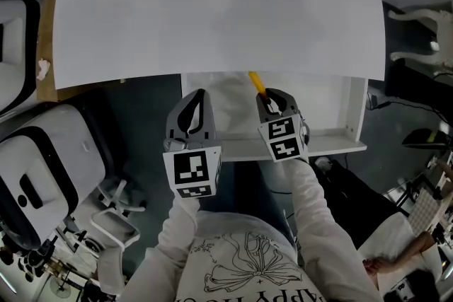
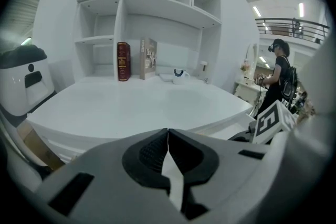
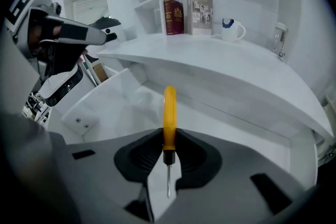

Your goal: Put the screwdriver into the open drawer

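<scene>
My right gripper (image 1: 270, 101) (image 3: 168, 136) is shut on a screwdriver (image 3: 169, 113) with a yellow handle (image 1: 257, 83). The handle points forward past the jaws; its thin metal shaft points back toward the camera. It hangs above the open white drawer (image 1: 333, 145) (image 3: 110, 97) that juts out under the white desk top (image 1: 219, 3). My left gripper (image 1: 192, 112) (image 2: 168, 140) is shut with nothing in it, over the drawer's left part, next to the right gripper.
The desk's back holds a shelf unit (image 2: 152, 13) with a red book (image 2: 123, 61), a second book (image 2: 149, 58) and a mug (image 3: 231, 30). A white machine (image 1: 42, 166) and chair base stand left. A person (image 2: 277, 77) stands at the far right.
</scene>
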Demonstrator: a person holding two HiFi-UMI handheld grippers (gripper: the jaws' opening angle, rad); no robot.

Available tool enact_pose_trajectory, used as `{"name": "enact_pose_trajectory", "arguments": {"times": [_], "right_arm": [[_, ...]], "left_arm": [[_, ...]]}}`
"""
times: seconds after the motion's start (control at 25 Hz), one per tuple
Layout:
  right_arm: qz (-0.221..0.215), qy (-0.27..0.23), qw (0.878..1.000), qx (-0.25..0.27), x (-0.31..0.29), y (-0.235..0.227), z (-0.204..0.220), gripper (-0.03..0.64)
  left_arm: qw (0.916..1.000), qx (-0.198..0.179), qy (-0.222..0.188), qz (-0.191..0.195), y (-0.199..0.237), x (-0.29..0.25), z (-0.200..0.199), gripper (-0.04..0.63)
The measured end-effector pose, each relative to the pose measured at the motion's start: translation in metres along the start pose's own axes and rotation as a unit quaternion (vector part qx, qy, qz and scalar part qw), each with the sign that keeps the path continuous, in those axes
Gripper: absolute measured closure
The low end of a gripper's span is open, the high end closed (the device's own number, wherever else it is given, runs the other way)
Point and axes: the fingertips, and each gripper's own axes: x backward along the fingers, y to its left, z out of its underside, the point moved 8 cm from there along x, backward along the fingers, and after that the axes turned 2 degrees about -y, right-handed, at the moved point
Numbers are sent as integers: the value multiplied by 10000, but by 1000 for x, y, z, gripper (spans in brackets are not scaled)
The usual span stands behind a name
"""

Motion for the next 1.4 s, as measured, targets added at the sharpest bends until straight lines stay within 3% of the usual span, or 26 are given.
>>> {"name": "enact_pose_trajectory", "arguments": {"times": [0.4,0.68,0.76,1.08,1.4], "right_arm": [[-51,654,9978,-31,-40,-2,15,545],[-41,532,9985,-88,-43,-1,10,538],[-44,403,9990,-164,-36,-1,4,515],[289,-547,9973,-402,39,3,-38,531],[865,-1943,9747,-685,144,7,-91,549]], "left_arm": [[9999,64,82,-29,13,-4,7,589],[9998,121,98,-94,23,-2,11,589],[9998,142,53,-95,24,0,9,589],[9992,129,-363,-113,14,25,-23,589],[9948,62,-1013,-66,-7,68,-73,589]]}}
